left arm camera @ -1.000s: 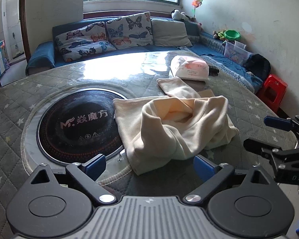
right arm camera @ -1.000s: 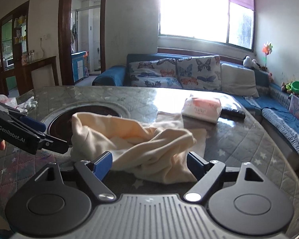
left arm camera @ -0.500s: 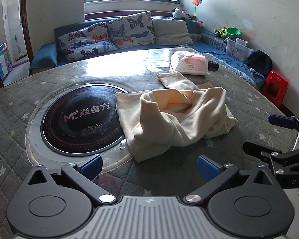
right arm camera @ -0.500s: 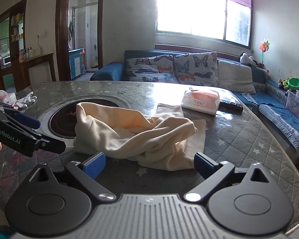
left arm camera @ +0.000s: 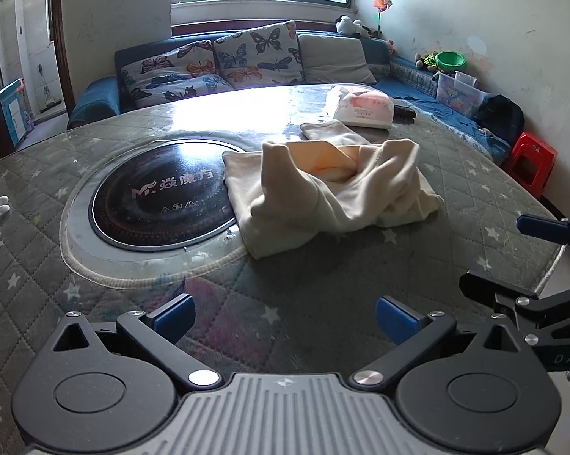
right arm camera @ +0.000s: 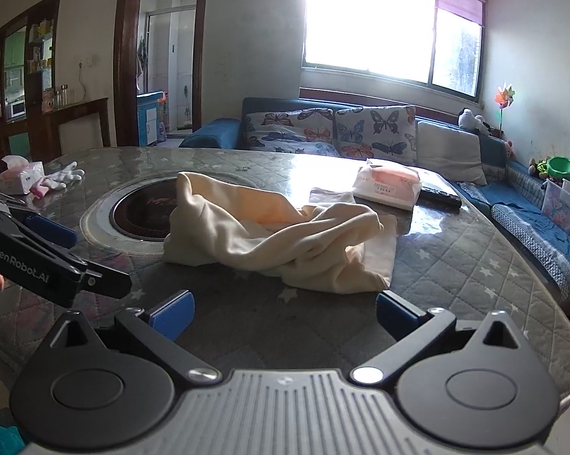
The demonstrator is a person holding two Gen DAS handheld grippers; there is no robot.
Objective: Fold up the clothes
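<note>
A cream garment (left arm camera: 330,189) lies crumpled in a heap on the round quilted table (left arm camera: 322,295), partly over the edge of the black cooktop disc (left arm camera: 159,197). From the right wrist the same garment (right arm camera: 285,239) bunches in the table's middle. My left gripper (left arm camera: 283,320) hangs open above the near part of the table, well short of the cloth, with nothing between its blue pads. My right gripper (right arm camera: 283,313) is open too, just short of the garment's near edge. Each gripper shows at the side of the other's view.
A pink tissue pack (left arm camera: 364,108) and a dark remote (right arm camera: 438,197) sit at the table's far side. White gloves (right arm camera: 63,174) and another tissue pack (right arm camera: 21,172) lie at the left. A sofa with butterfly cushions (left arm camera: 216,64) runs behind; a red stool (left arm camera: 531,163) stands right.
Both grippers have pulled back from the garment and risen a little, so more bare table shows in front of each. The cloth has not moved.
</note>
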